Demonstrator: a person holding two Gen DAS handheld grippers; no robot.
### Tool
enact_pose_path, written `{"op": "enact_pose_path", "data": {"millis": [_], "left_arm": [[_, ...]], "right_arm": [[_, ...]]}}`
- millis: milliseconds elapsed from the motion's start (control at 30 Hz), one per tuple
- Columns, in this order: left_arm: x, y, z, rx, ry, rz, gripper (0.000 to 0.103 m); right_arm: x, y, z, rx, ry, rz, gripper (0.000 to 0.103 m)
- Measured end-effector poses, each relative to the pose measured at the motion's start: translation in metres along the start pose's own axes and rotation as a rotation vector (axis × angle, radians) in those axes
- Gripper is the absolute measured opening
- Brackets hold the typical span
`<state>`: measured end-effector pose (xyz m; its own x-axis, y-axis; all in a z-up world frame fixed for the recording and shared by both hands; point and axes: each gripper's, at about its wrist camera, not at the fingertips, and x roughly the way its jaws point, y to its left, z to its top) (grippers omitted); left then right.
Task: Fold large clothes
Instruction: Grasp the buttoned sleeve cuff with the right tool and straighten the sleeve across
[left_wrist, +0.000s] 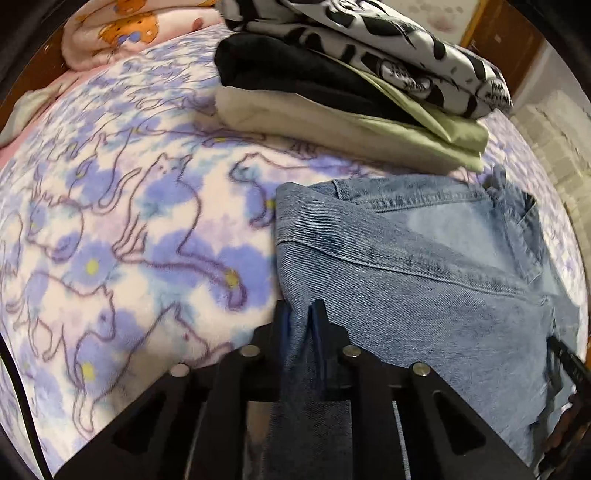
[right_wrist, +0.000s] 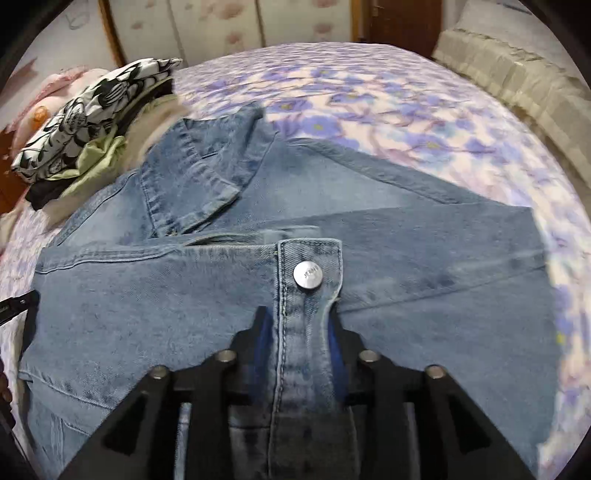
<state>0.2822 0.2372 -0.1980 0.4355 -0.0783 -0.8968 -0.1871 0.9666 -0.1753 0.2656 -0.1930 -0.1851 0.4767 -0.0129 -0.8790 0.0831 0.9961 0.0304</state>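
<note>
A denim jacket (right_wrist: 258, 295) lies on the bed (right_wrist: 369, 92), on its purple cat-and-flower blanket, partly folded and not yet a tidy parcel. Just beyond the jacket sits a stack of folded clothes (left_wrist: 351, 92), a black-and-white print on top, then black, pale green and cream, so I judge several garments are already done and this one is in hand.

The left gripper (left_wrist: 299, 314) has its jaws pinched on a fold of denim at the jacket's near left edge. The right gripper (right_wrist: 299, 325) has its jaws clamped on the button placket, just below the metal button (right_wrist: 307, 275). Both hold cloth, neither is slack.

The jacket is light-washed blue, heavy and stiff-looking, with darker stitched seams. Its collar (right_wrist: 192, 184) is turned up toward the stack side, and one panel is laid across the body at a slant. The far hem looks uneven. What seems left is to bring the held edge over, square it, and move the jacket to the stack.
</note>
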Motion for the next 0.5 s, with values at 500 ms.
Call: {"op": "enact_pose_path", "data": {"millis": [500], "left_arm": [[-0.052, -0.083, -0.084, 0.046, -0.038, -0.209, 0.029]], "right_arm": [[-0.067, 0.098, -0.048, -0.101, -0.061, 0.346, 0.039]]}}
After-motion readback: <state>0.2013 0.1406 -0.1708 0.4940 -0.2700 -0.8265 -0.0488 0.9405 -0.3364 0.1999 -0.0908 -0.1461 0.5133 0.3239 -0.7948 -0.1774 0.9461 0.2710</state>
